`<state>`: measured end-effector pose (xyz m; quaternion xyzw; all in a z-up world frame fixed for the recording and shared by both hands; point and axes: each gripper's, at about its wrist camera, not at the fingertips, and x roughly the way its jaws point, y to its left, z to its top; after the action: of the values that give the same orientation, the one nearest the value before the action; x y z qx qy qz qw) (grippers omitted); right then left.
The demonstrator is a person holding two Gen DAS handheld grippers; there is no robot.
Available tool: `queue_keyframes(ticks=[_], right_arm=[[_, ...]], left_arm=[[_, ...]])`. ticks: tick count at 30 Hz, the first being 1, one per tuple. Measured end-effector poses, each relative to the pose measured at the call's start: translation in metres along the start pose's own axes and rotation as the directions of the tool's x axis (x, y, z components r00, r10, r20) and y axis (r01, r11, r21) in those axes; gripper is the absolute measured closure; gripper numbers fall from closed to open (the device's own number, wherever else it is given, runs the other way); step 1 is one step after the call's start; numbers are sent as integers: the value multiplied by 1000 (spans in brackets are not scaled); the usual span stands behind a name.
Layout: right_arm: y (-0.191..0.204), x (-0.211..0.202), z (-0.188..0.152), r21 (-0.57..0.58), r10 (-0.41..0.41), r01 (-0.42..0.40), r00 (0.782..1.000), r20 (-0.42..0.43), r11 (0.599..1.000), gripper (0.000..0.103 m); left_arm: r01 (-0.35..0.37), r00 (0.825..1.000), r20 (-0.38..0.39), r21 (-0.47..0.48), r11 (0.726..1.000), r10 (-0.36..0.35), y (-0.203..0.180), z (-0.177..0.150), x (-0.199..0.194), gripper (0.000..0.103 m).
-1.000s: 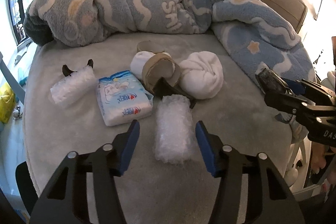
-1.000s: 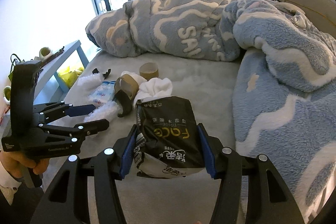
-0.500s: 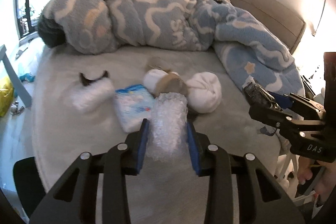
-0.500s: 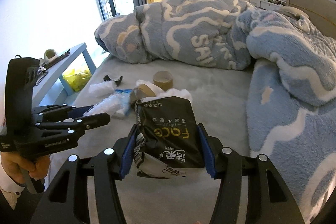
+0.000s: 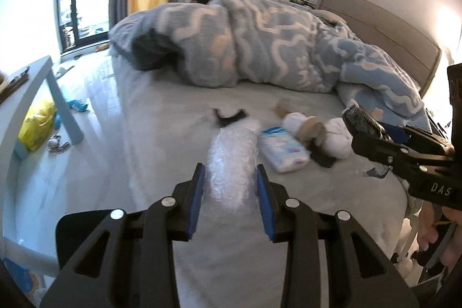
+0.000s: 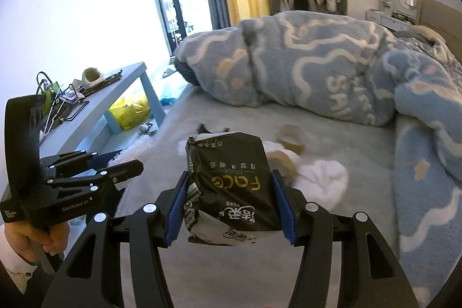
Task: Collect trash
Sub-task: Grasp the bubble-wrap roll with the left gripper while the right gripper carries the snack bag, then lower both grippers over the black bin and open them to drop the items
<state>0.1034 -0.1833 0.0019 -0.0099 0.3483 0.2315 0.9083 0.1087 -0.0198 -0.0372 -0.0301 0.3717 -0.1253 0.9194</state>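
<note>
Lifted off the bed (image 5: 161, 134), the bubble wrap (image 5: 232, 163) sits clamped in the left gripper (image 5: 231, 192); the right gripper (image 6: 229, 207) fingers clamp the black tissue pack (image 6: 231, 178).

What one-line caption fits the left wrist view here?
Left gripper shut on a bubble wrap roll above the grey bed; tissue pack and white towels remain.

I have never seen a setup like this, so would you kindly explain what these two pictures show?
There is no robot: a person holds a two-finger gripper in each hand, each with a camera looking along its fingers. In the left camera's picture, the left gripper is shut on a roll of bubble wrap. In the right camera's picture, the right gripper clamps a black tissue packet. On the bed lie a blue-and-white tissue pack, white cloth bundles and a tape roll.
</note>
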Motion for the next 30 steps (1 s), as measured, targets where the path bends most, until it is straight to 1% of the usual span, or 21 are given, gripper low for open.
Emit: queue_keyframes(ticks=[7, 12, 17, 24, 27, 30], right_arm=[[48, 20, 13, -38, 43, -43, 999, -12, 998, 47], [80, 36, 15, -67, 72, -74, 997, -30, 995, 47], [111, 51, 17, -91, 97, -101, 994, -52, 991, 47], [147, 69, 17, -116, 132, -141, 988, -85, 983, 47], [161, 75, 16, -125, 147, -159, 984, -98, 979, 47], [181, 81, 15, -141, 166, -181, 980, -110, 973, 47]], left_arm=[[-89, 996, -35, -51, 995, 88, 55, -15, -13, 65], [-130, 990, -69, -88, 988, 124, 93, -29, -20, 65], [-148, 985, -107, -144, 978, 134, 129, -43, -26, 65], [-187, 968, -202, -196, 963, 147, 168, -70, -20, 65], [-215, 954, -253, -199, 956, 162, 181, -83, -15, 65], [-219, 946, -287, -222, 950, 151, 196, -97, -12, 65]])
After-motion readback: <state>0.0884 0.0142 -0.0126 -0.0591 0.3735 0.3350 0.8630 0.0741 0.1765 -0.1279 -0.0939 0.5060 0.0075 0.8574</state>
